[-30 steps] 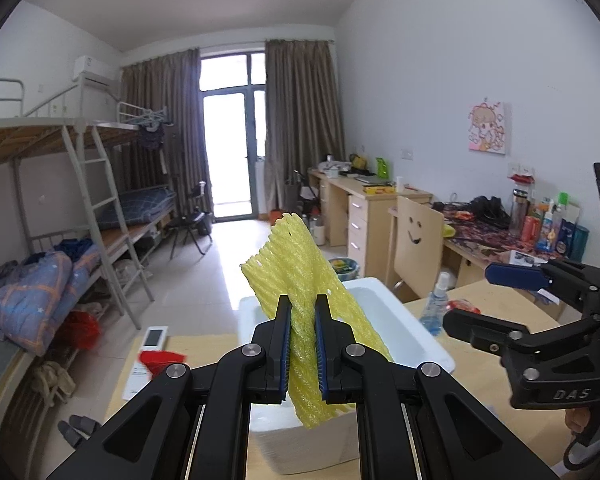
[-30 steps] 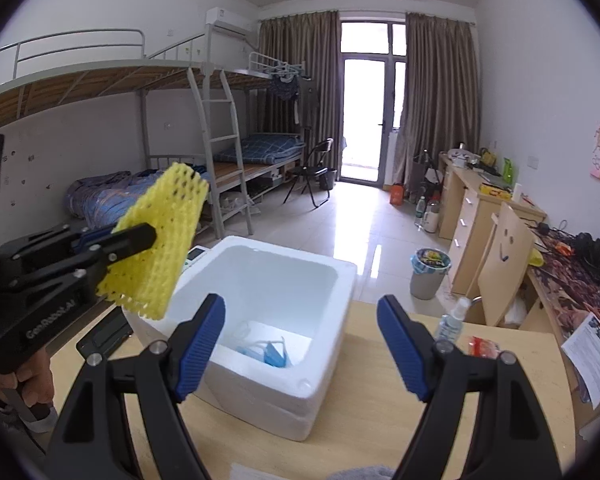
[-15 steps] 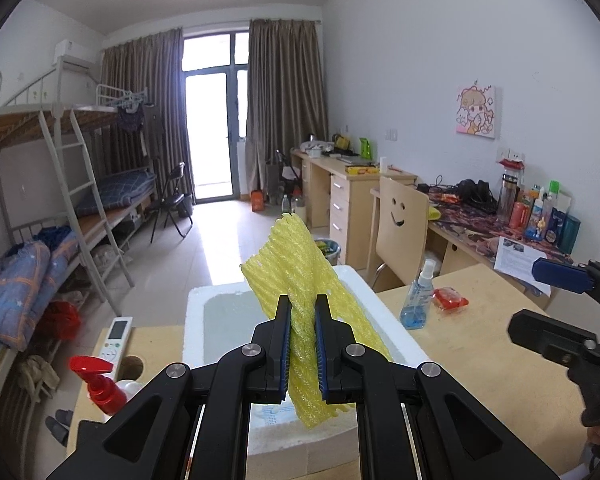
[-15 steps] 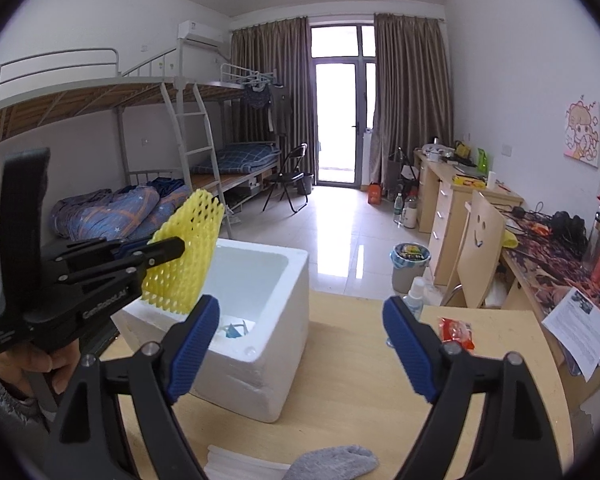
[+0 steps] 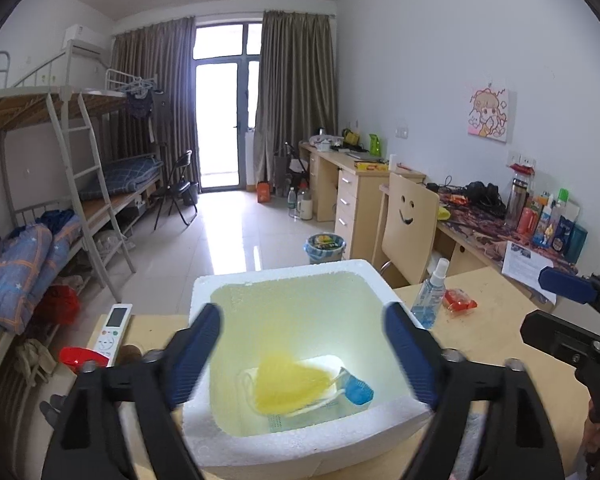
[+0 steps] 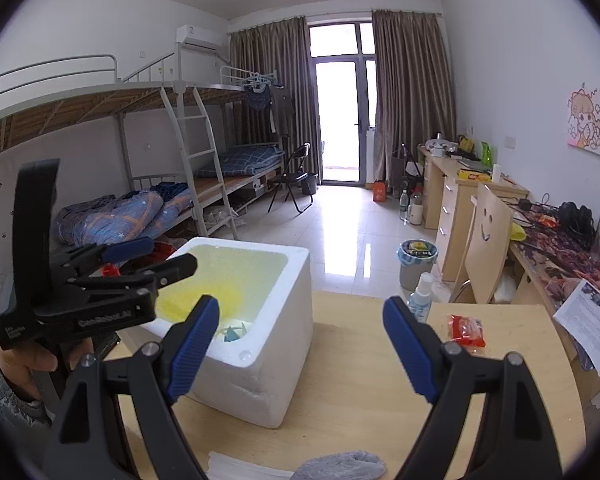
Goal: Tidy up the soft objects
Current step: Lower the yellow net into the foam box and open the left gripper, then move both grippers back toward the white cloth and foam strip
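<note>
A white foam box point(image 5: 284, 280) stands on the wooden table; it also shows in the right wrist view point(image 6: 276, 360). The yellow foam net point(image 5: 288, 380) lies blurred inside it, on white items and a blue piece point(image 5: 358, 390). My left gripper point(image 5: 302, 356) is open and empty above the box; it shows at the left in the right wrist view point(image 6: 156, 260). My right gripper point(image 6: 300, 344) is open and empty to the right of the box. A grey soft cloth point(image 6: 340, 468) lies at the table's near edge.
A spray bottle point(image 5: 430, 296) and a red packet point(image 5: 458, 302) stand right of the box. A remote point(image 5: 114, 326) and a red spray top point(image 5: 82, 356) lie to its left. A chair point(image 6: 488, 248) and desks line the right wall; bunk beds stand on the left.
My left gripper opened and let go of the yellow foam net, which dropped into the foam box. The right gripper stays open beside the box.
</note>
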The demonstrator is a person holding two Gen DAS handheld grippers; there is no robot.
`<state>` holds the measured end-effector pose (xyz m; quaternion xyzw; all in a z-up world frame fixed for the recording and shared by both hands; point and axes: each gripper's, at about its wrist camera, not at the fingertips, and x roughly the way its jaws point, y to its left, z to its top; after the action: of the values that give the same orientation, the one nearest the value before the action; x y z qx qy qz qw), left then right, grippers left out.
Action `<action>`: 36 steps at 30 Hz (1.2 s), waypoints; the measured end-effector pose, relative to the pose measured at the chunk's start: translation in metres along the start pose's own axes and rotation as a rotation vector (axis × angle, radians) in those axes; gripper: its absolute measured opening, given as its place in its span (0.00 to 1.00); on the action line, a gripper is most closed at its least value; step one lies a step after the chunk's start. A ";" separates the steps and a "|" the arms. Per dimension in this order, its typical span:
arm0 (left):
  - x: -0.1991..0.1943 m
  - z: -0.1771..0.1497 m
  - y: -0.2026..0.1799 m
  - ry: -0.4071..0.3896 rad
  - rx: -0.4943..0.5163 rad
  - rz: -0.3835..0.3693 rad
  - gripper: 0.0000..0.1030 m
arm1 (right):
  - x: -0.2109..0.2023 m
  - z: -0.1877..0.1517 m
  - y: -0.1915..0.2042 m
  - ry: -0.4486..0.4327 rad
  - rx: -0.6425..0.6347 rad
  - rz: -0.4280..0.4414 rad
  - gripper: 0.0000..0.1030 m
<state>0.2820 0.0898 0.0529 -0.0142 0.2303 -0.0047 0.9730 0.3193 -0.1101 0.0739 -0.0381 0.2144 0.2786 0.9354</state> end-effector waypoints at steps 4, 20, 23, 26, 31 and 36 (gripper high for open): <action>-0.003 0.001 -0.005 -0.018 0.011 0.012 0.99 | -0.001 -0.002 -0.005 0.002 0.015 0.008 0.84; -0.037 0.002 -0.003 -0.043 -0.026 0.037 0.99 | -0.036 0.005 0.019 -0.049 -0.050 0.004 0.88; -0.051 0.001 -0.005 -0.059 -0.023 0.040 0.99 | -0.047 0.003 0.024 -0.062 -0.056 -0.003 0.92; -0.065 -0.005 -0.007 -0.069 -0.014 0.038 0.99 | -0.058 0.002 0.027 -0.068 -0.064 -0.012 0.92; -0.084 -0.018 -0.011 -0.083 -0.005 0.024 0.99 | -0.073 -0.005 0.031 -0.086 -0.070 -0.017 0.98; -0.100 -0.027 -0.012 -0.099 0.009 0.019 0.99 | -0.082 -0.015 0.034 -0.084 -0.069 -0.022 0.98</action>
<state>0.1802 0.0784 0.0738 -0.0080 0.1822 0.0043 0.9832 0.2335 -0.1255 0.0963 -0.0610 0.1645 0.2768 0.9448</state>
